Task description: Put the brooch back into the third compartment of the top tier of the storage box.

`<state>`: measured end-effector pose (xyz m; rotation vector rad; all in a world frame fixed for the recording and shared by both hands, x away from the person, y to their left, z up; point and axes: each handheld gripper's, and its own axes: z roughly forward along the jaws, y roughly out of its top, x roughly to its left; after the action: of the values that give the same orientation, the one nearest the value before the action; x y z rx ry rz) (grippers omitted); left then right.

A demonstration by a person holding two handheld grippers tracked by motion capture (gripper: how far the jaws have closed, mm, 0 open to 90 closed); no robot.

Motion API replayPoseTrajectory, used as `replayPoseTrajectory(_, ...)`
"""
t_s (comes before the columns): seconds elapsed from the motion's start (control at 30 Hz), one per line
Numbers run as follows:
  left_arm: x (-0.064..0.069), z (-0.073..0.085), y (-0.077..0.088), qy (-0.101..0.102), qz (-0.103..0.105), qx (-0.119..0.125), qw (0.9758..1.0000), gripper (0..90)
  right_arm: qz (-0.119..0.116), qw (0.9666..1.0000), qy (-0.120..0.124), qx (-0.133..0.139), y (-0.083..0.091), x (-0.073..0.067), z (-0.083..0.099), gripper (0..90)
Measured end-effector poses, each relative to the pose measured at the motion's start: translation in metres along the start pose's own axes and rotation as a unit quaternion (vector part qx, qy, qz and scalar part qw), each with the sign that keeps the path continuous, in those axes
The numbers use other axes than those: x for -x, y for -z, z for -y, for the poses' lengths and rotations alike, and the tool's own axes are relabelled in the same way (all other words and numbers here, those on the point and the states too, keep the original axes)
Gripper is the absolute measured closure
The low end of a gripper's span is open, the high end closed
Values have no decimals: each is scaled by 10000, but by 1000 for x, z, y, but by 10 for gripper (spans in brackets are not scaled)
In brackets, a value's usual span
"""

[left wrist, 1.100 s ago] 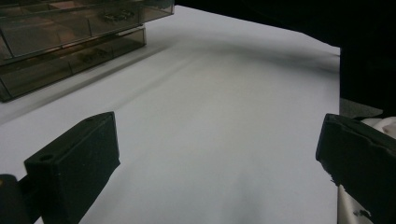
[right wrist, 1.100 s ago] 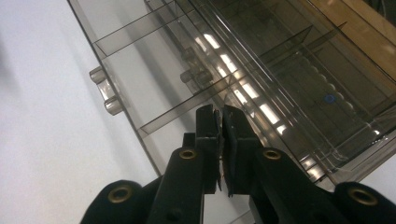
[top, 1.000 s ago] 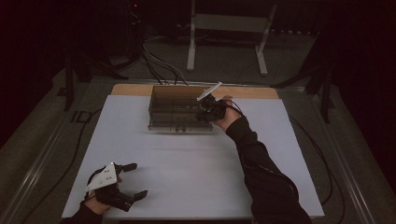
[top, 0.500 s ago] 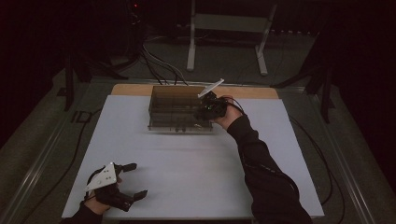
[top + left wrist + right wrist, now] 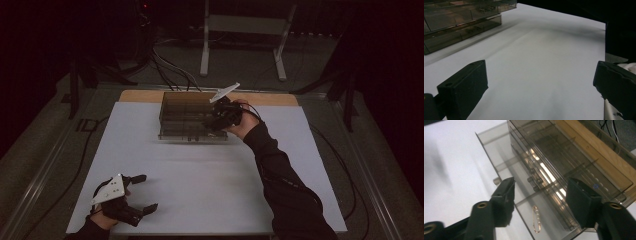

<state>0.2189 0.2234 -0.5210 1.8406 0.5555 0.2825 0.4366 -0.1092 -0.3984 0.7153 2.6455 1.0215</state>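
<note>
A smoky clear drawer box (image 5: 182, 117) stands at the back middle of the white table (image 5: 200, 170). My right gripper (image 5: 210, 123) hovers over the box's front right corner. In the right gripper view one drawer (image 5: 499, 155) is pulled out, and a thin gold chain (image 5: 536, 219) lies flat on its floor. The right gripper (image 5: 540, 200) has just been opening its jaws; they stand apart above the chain with nothing between them. My left gripper (image 5: 147, 192) rests open at the front left of the table, and between its jaws (image 5: 541, 85) there is bare table, with the box (image 5: 461, 20) far off.
A strip of bare wood (image 5: 140, 96) shows at the table's back edge behind the box. Cables (image 5: 170, 70) and a metal stand (image 5: 240, 30) lie on the dark floor beyond. The white top stretches wide between the two grippers.
The right gripper has lifted a little above the box's front. The left gripper has not moved.
</note>
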Motion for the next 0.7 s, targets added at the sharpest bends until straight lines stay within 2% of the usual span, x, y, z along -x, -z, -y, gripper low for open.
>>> replayPoseTrajectory(0.17,0,0,0,6,13,-5,10000,5,-11,10000,21,89,6,-6,-4,292)
replayPoseTrajectory(0.37,0,0,0,0,9,-7,10000,5,-65,9997,-78,208,11,-9,-6,187)
replayPoseTrajectory(0.5,0,0,0,-5,22,-14,10000,5,-285,9992,-46,262,15,-11,-6,11)
replayPoseTrajectory(0.7,0,0,0,9,10,-10,10000,5,-373,9987,25,356,22,-15,-6,0)
